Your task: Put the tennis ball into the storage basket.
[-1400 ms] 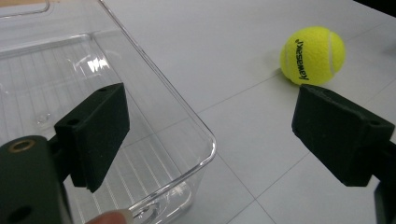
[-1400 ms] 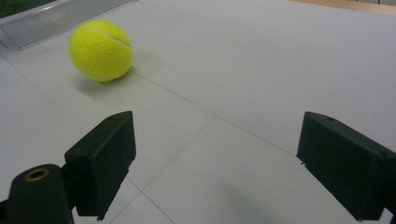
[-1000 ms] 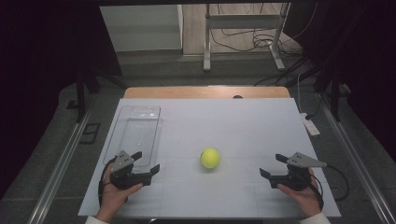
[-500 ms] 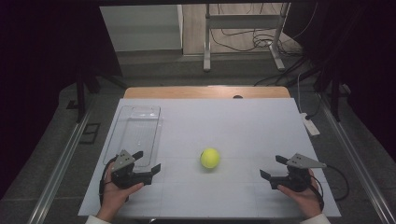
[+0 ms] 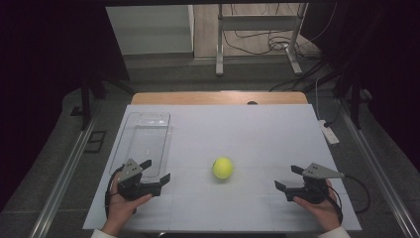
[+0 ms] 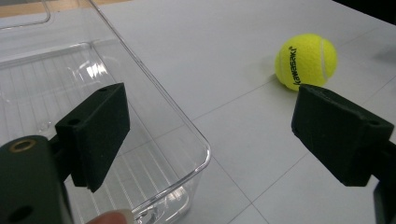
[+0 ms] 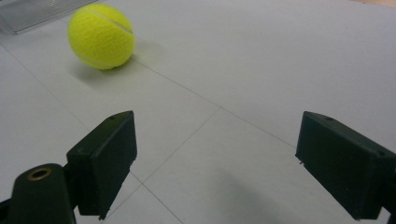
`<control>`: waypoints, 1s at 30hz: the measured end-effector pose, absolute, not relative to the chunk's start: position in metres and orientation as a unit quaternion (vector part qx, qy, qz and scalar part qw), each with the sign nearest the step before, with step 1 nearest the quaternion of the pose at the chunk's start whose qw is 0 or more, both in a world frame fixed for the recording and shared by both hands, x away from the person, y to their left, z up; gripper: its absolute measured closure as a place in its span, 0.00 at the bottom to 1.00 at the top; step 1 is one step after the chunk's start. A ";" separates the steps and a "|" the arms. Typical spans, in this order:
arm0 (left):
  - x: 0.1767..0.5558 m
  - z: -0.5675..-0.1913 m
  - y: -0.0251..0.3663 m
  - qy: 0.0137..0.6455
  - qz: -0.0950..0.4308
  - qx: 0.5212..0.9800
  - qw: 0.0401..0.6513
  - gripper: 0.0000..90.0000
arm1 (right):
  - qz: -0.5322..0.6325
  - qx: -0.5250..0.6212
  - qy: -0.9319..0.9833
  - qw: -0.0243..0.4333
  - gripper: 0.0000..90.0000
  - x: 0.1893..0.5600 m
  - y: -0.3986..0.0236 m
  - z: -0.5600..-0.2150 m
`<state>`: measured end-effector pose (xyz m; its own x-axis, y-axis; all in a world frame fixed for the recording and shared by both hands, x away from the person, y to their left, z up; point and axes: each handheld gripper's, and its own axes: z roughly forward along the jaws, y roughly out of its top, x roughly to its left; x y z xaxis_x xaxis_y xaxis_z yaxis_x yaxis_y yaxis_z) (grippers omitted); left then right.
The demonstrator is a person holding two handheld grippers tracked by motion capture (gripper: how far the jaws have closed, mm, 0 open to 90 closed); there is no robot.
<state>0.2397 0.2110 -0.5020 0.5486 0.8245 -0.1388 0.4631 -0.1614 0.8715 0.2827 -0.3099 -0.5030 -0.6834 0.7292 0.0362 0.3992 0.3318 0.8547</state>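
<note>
Ball [image 5: 223, 167] lies mid-table [image 5: 257, 129], tray [image 5: 143, 141] to its left, nearer the edge

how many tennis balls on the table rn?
1. The tennis ball sits on the white table, right of the clear tray, about midway between the left tongs and right tongs. Nothing on the table could hide another.

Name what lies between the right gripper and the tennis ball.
Nothing: in the high view, only bare white table separates the right gripper from the tennis ball.
</note>
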 end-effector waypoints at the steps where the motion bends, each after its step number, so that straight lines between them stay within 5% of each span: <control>1: 0.240 -0.502 0.211 0.437 0.188 0.738 0.479 0.14 | 0.456 0.355 0.796 0.181 0.14 0.283 -0.310 -0.503; 30: 0.251 -0.476 0.190 0.424 0.178 0.747 0.480 0.14 | 0.462 0.359 0.791 0.178 0.14 0.283 -0.312 -0.504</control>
<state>0.2506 0.1904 -0.4765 0.5773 0.8042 -0.1415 0.4633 -0.1799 0.8677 0.2830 -0.3123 -0.5036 -0.6788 0.7326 0.0503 0.4036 0.3151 0.8590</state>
